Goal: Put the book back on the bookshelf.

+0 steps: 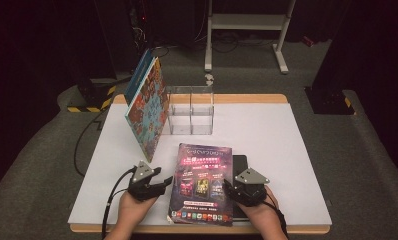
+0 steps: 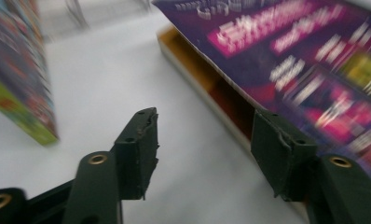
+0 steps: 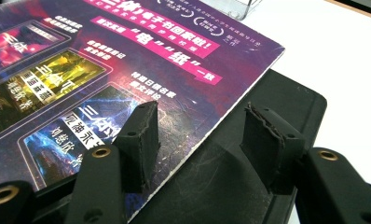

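A purple book [image 1: 202, 180] lies flat near the table's front, partly on a black flat pad [image 1: 239, 162]. My left gripper [image 1: 162, 182] sits just left of the book, low over the white table. In the left gripper view its jaws [image 2: 204, 135] stand open with bare table between them, the right one next to the book's [image 2: 305, 60] side edge. My right gripper [image 1: 233, 186] is at the book's right edge. In the right gripper view its open jaws [image 3: 200, 126] straddle that edge, one over the cover [image 3: 104, 60], one over the pad [image 3: 291, 98].
A colourful book [image 1: 147, 107] leans tilted against a clear plastic organiser [image 1: 192, 110] at the back left of the white table [image 1: 267, 130]. It also stands at the left [image 2: 20, 79] in the left gripper view. A white frame stands on the floor behind.
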Available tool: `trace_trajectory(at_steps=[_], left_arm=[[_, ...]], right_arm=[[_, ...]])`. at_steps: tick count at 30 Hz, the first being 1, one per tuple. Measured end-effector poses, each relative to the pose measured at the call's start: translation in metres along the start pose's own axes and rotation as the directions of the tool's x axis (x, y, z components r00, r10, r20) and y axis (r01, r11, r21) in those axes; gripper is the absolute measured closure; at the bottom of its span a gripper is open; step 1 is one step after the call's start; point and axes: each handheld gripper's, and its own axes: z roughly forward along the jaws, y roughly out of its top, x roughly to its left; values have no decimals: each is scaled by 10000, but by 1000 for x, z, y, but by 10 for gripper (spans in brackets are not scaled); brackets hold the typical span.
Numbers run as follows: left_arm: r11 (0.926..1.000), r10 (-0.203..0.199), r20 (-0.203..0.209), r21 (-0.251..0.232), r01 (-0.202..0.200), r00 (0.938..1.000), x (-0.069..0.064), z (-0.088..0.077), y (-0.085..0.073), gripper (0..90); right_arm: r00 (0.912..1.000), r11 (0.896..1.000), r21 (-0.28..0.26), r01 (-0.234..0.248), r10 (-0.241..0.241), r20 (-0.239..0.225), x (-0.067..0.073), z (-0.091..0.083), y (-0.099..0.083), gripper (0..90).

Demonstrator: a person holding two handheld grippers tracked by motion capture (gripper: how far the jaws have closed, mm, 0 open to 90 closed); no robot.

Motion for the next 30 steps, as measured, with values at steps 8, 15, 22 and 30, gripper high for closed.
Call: trace_trajectory(at_steps=[8,15,22,30], left_arm=[[9943,-937,962,605,882,9909,-19,9,-5,234],[9693,-1733,1061,1946,1505,9791,-23,30,-18,189],[9705,-1688,925,1895,1491,9813,-24,32,-20,184],[9590,-2026,834,2184,1805,9757,-24,36,-21,147]], right_arm=[[10000,10000,-58,34,-34,3,0,0,-1,456],[10000,9998,-179,-12,12,-32,0,0,-2,454],[10000,9997,-226,24,-25,-36,0,0,-3,454],[10000,9997,-249,-6,5,-35,0,-1,-4,455]])
